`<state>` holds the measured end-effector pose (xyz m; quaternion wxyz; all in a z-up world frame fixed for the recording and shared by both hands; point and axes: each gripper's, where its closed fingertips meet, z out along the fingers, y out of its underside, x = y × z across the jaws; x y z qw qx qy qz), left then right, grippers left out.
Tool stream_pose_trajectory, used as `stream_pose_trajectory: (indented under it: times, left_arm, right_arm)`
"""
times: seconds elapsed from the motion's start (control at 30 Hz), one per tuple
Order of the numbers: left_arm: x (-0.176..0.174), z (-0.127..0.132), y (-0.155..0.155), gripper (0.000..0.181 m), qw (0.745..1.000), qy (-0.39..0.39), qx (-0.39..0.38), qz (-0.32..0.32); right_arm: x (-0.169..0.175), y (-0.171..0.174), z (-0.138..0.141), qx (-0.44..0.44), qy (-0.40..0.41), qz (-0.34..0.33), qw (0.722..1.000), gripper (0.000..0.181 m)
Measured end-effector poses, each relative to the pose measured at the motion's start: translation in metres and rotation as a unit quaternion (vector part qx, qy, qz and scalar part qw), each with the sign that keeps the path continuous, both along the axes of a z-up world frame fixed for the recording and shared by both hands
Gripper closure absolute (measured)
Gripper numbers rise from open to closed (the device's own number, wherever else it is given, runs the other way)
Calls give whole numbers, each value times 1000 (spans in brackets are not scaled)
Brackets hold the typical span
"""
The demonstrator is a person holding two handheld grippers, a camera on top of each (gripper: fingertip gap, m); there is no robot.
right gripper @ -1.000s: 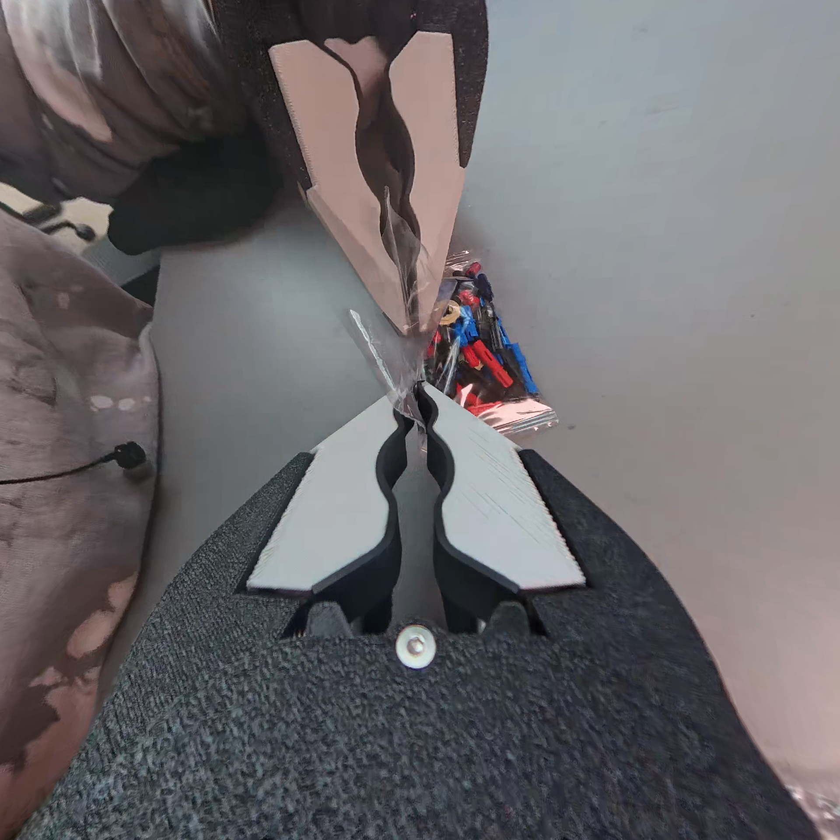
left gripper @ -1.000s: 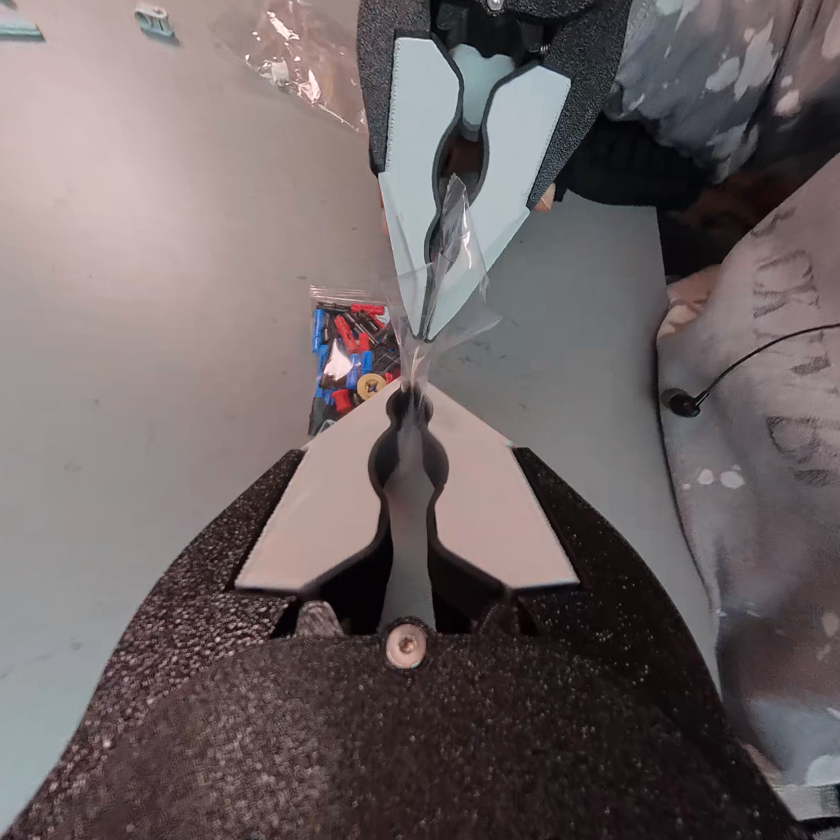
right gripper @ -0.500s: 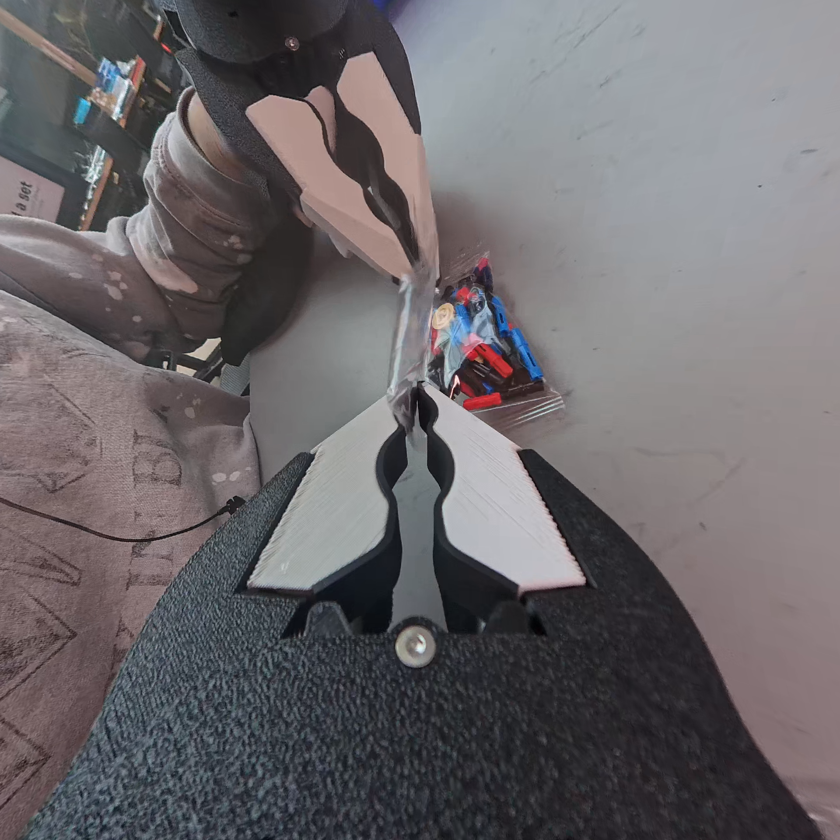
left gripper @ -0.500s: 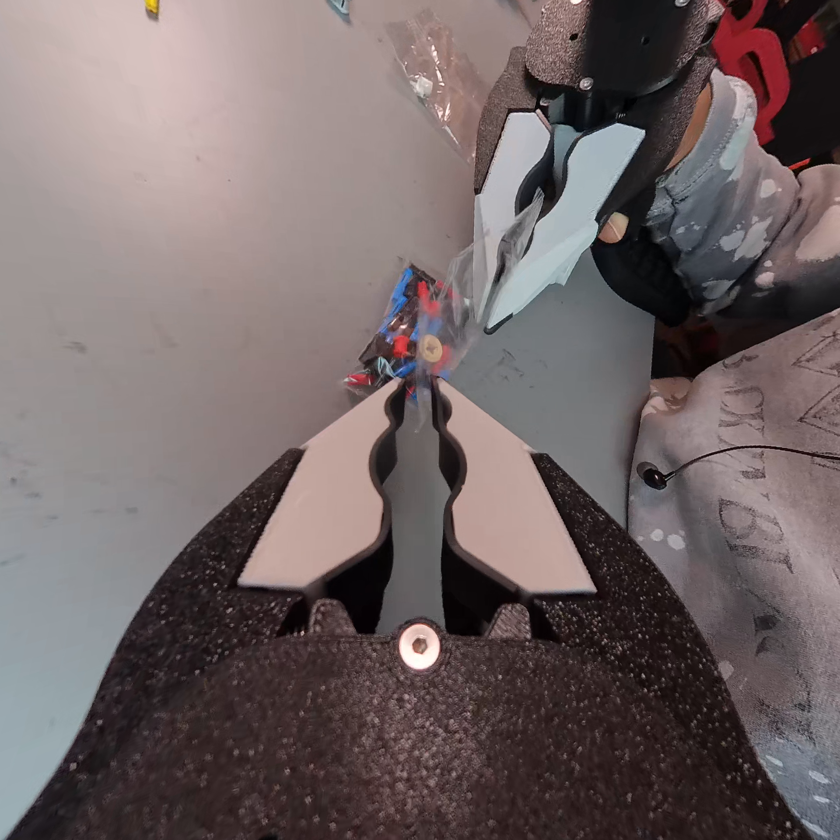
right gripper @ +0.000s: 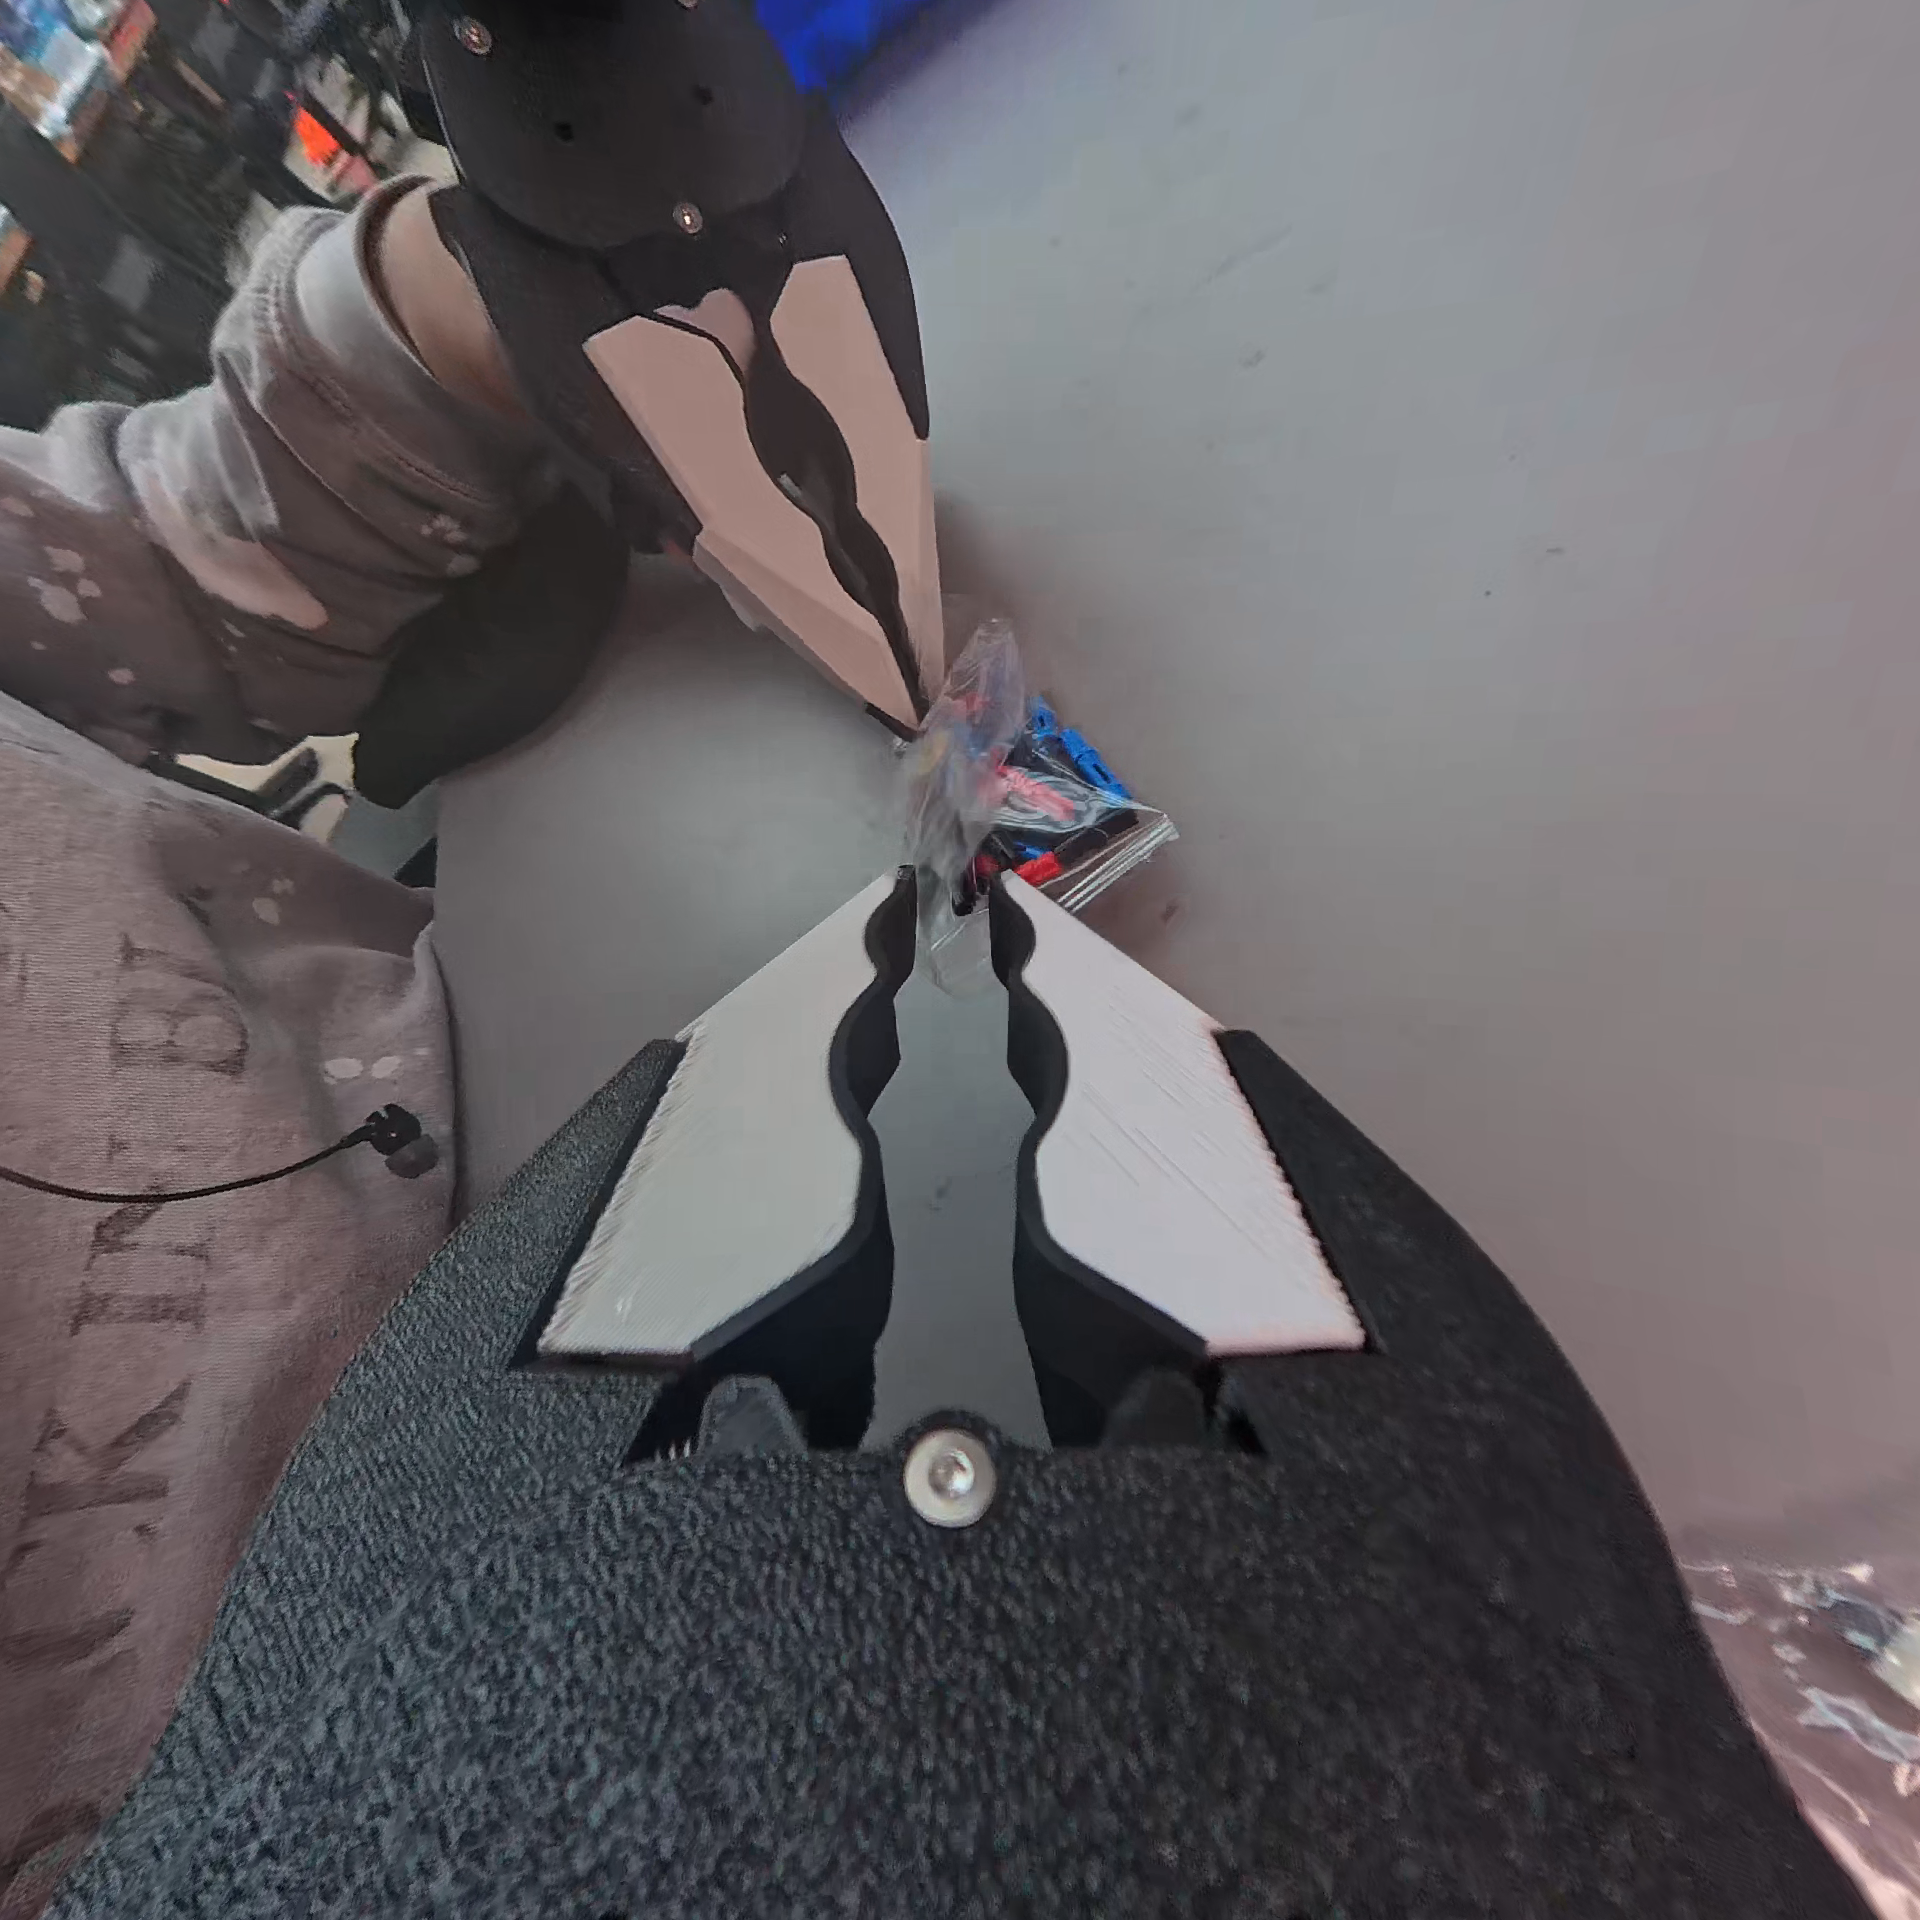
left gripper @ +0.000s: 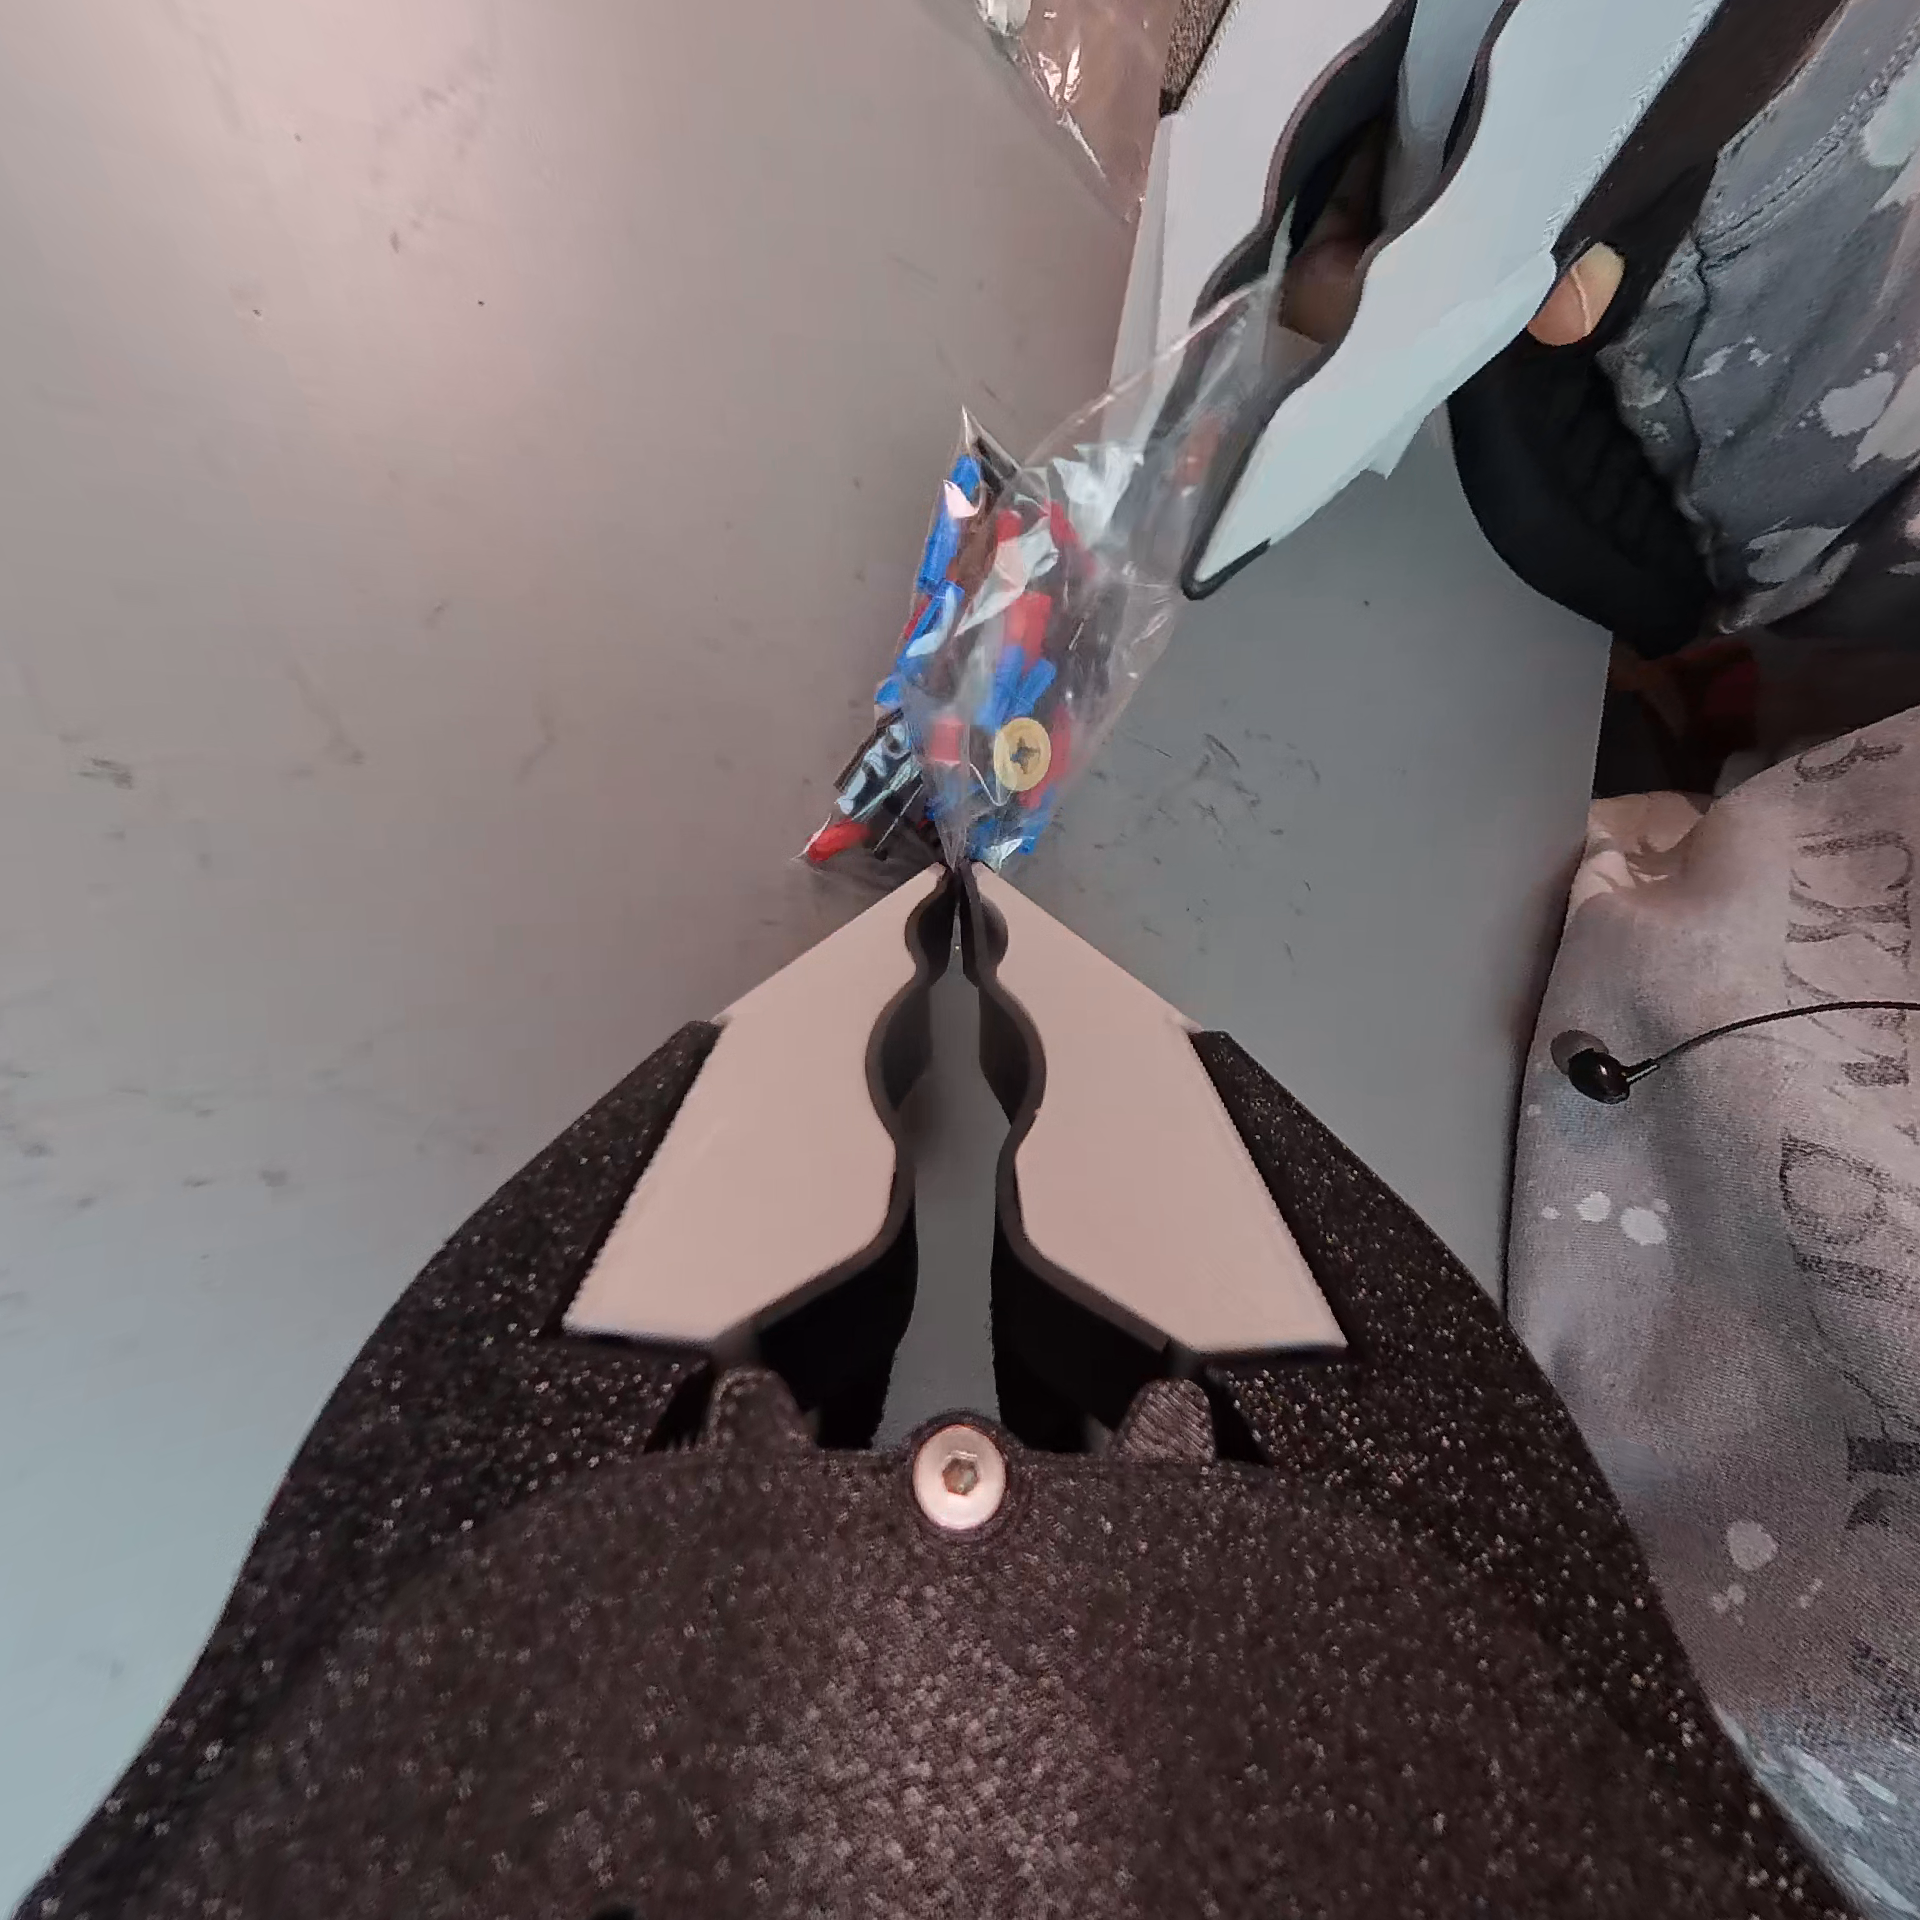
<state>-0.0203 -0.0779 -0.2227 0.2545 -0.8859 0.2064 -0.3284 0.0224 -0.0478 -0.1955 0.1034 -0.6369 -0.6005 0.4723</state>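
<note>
Since 0.5 s ago: right claw (right gripper: 951,883) parted narrow, bag (left gripper: 987,665) film slack between; left claw (left gripper: 958,883) pinches bag corner, lifted off surface (left gripper: 416,520).

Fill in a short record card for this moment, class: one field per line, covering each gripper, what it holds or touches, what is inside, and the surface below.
Left gripper: shut, pinching one edge of the clear plastic bag.
Right gripper: open, with bag film lying between its fingertips; whether it touches them cannot be told.
Bag contents: small blue, red and black parts and one tan round piece.
Surface: grey table, scuffed.
Nearby: crumpled clear film at the far edge; a person's grey patterned garment beside the table.
</note>
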Motion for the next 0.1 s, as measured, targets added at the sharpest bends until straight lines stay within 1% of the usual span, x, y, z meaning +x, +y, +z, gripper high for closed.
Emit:
stream_pose_trajectory:
  times: [0.03, 0.1]
  left_arm:
    - [0, 0, 0, 181, 1000, 3, 2, -2]
    - [0, 0, -1, 181, 1000, 5, 5, -5]
  right_arm:
    - [-2, 3, -1, 12, -1, -5, 1000, 171]
    - [-3, 7, -8, -2, -25, -20, 999, 180]
